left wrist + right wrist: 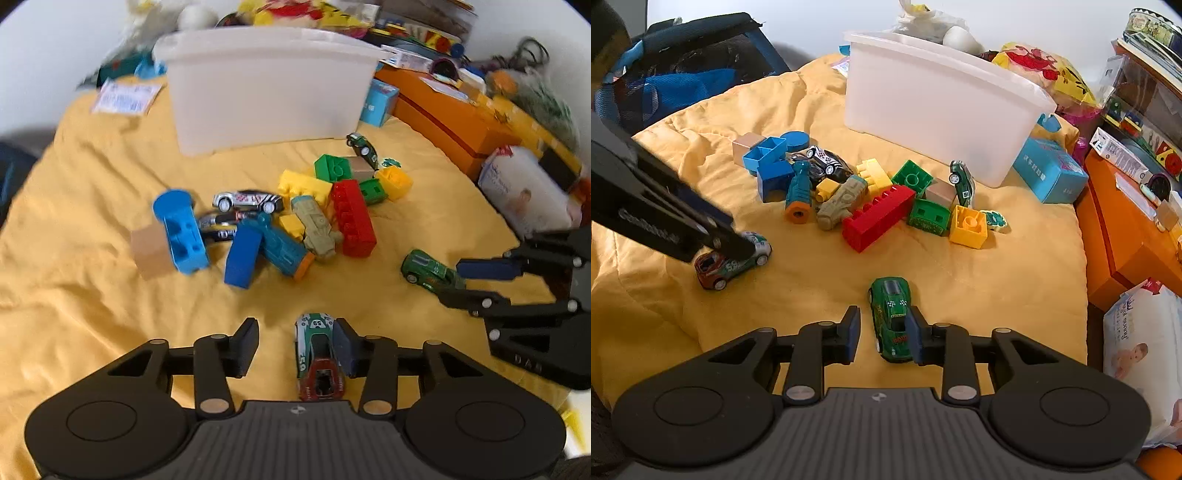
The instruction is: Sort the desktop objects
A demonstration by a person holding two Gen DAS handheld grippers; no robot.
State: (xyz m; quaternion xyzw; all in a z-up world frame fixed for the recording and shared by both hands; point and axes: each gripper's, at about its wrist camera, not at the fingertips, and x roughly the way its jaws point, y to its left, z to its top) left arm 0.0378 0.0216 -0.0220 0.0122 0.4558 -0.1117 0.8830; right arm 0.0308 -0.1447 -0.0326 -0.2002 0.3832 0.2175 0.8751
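I see my left hand-held gripper [295,332] spread wide over the yellow cloth [92,206]. A green and white race car [317,354] lies between its fingers, close against the right-hand finger and apart from the left-hand one; I cannot tell whether that finger touches it, and nothing is gripped. In the right wrist view the same car [733,262] rests on its wheels on the cloth with the left gripper [738,245] over its top.

My right hand-held gripper [882,332] is likewise wide open. A dark green car [892,317] sits between its fingers, its side just beside the right-hand finger, clear of the other. The left wrist view shows this car [430,271] on the cloth with the right gripper [454,282] straddling its far end.

Beyond both grippers lies a pile of toys: a red brick [877,218], a yellow brick [967,227], a green brick [911,179], a blue brick [774,179], a teal toy with an orange end [798,194], a tan toy vehicle [842,203] and a black and white car [827,164]. Another small green car [962,182] leans at the foot of the white tub [942,107], which stands behind the pile. A light blue box [1049,171] lies to the tub's right, beside an orange box [1123,236].
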